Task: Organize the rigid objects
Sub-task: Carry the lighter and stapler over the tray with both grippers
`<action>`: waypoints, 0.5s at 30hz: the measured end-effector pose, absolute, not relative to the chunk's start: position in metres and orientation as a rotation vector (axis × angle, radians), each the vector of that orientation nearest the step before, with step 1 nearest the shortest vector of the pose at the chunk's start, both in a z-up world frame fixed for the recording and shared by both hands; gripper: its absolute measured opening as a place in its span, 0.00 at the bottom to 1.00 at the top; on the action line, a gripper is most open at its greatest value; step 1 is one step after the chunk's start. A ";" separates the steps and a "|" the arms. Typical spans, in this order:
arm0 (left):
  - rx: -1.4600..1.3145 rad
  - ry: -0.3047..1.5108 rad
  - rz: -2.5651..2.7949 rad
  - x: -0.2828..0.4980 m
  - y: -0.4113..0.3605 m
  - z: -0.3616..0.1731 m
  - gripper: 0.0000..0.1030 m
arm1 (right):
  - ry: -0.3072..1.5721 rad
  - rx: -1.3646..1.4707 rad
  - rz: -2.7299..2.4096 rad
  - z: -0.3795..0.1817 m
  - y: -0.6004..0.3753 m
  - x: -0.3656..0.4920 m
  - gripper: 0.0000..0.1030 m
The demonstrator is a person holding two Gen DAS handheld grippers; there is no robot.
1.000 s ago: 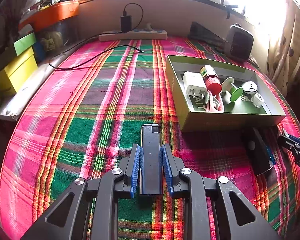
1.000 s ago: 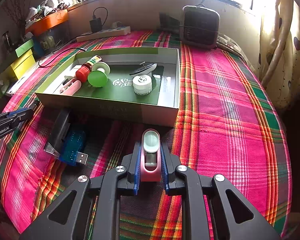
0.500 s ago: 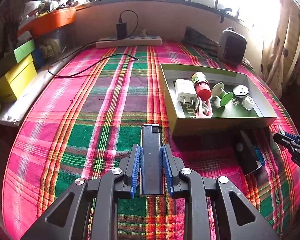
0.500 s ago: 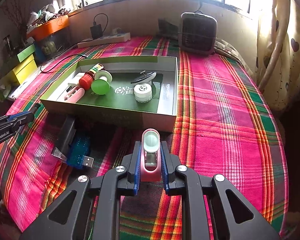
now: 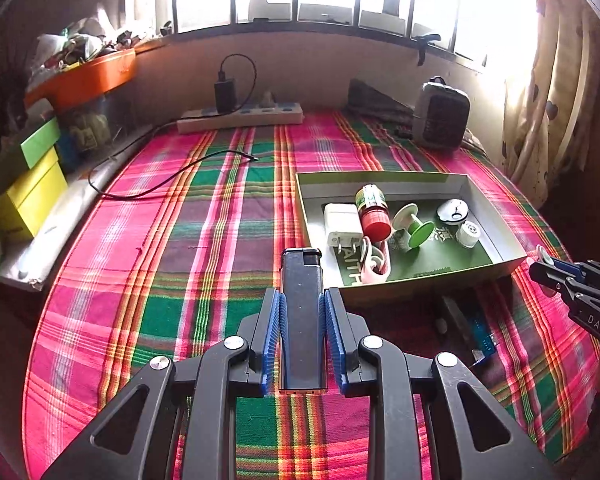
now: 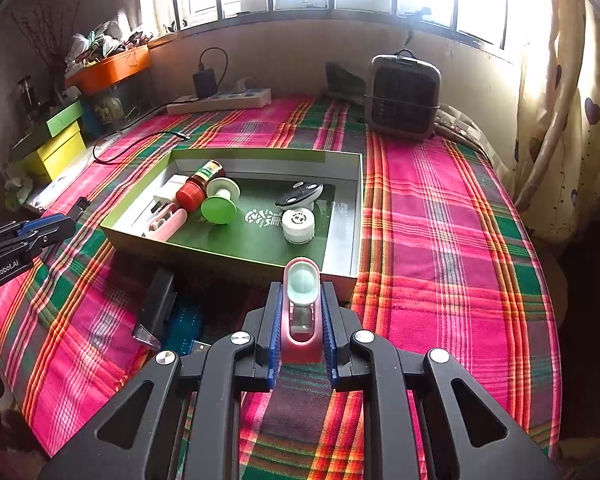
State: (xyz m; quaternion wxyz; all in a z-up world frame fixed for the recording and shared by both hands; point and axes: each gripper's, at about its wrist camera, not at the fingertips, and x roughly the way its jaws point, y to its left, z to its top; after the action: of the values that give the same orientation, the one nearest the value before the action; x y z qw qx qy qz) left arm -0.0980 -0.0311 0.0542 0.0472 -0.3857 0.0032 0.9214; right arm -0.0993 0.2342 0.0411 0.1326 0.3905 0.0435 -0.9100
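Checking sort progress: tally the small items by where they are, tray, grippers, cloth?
In the green tray: 6 (white charger, red-capped bottle, green spool, black-and-white disc, white jar, pink item)
In grippers: 2 (black lighter, pink case)
On cloth: 2 (black box, blue board)
Total: 10

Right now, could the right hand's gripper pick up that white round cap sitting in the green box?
Probably not yet. The way to the white cap looks free, since the green box is open-topped and lies just ahead, but the right gripper is already shut on a pink item, so its fingers are occupied.
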 end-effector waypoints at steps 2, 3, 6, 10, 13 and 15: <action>-1.171 0.000 2.796 -0.101 -0.029 0.056 0.22 | 0.125 1.126 -2.638 0.044 0.234 -0.102 0.18; -1.170 -0.005 2.787 -0.103 -0.027 0.056 0.22 | 0.122 1.122 -2.636 0.046 0.233 -0.104 0.18; -1.163 0.006 2.775 -0.109 -0.021 0.058 0.21 | 0.121 1.112 -2.631 0.050 0.231 -0.108 0.18; -1.156 -0.011 2.751 -0.117 -0.017 0.060 0.21 | 0.119 1.106 -2.622 0.054 0.229 -0.117 0.18; -1.153 -0.011 2.743 -0.123 -0.013 0.061 0.21 | 0.116 1.108 -2.617 0.055 0.227 -0.124 0.18; -1.151 -0.008 2.739 -0.127 -0.011 0.062 0.21 | 0.112 1.112 -2.609 0.055 0.225 -0.129 0.18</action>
State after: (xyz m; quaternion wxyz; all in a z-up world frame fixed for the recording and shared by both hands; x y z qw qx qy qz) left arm -0.1268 -0.0109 0.0616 0.0851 -0.3860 -0.0027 0.9186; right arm -0.1287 0.2246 0.0546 0.1513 0.3872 0.0389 -0.9087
